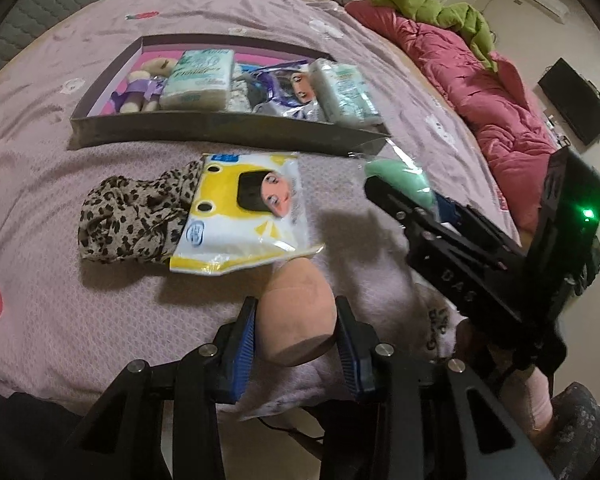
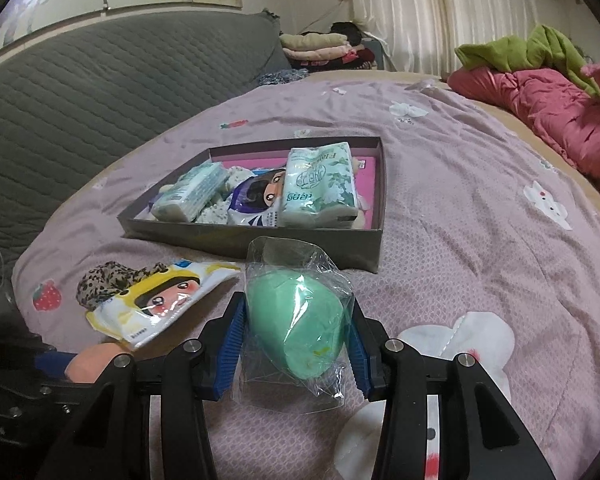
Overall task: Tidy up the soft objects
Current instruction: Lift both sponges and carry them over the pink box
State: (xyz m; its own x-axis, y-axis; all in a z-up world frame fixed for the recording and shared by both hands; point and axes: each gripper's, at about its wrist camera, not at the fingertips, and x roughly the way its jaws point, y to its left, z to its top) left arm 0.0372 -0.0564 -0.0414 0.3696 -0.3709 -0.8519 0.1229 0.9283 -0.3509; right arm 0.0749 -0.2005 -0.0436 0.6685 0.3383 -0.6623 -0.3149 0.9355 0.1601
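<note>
A peach egg-shaped sponge [image 1: 296, 320] sits squeezed between the blue pads of my left gripper [image 1: 296, 334], held just above the lilac bedspread [image 1: 100, 60]. My right gripper [image 2: 296, 320] is shut on a green sponge in a clear plastic bag [image 2: 300, 320]. The left wrist view shows that gripper [image 1: 412, 196] to the right with the green sponge [image 1: 400, 178]. Between both grippers and the shallow dark box [image 1: 220, 132] lie a yellow tissue pack [image 1: 248, 208] and a leopard-print cloth [image 1: 136, 216]. The box [image 2: 260, 240] holds tissue packs, a purple wipes pack and a small teddy bear.
A crumpled pink quilt [image 1: 480, 92] with a green cloth [image 1: 440, 8] on it lies along the bed's right side. A grey quilted headboard [image 2: 80, 100] rises at the left, with folded clothes [image 2: 320, 48] behind it. The peach sponge [image 2: 96, 360] shows at the lower left.
</note>
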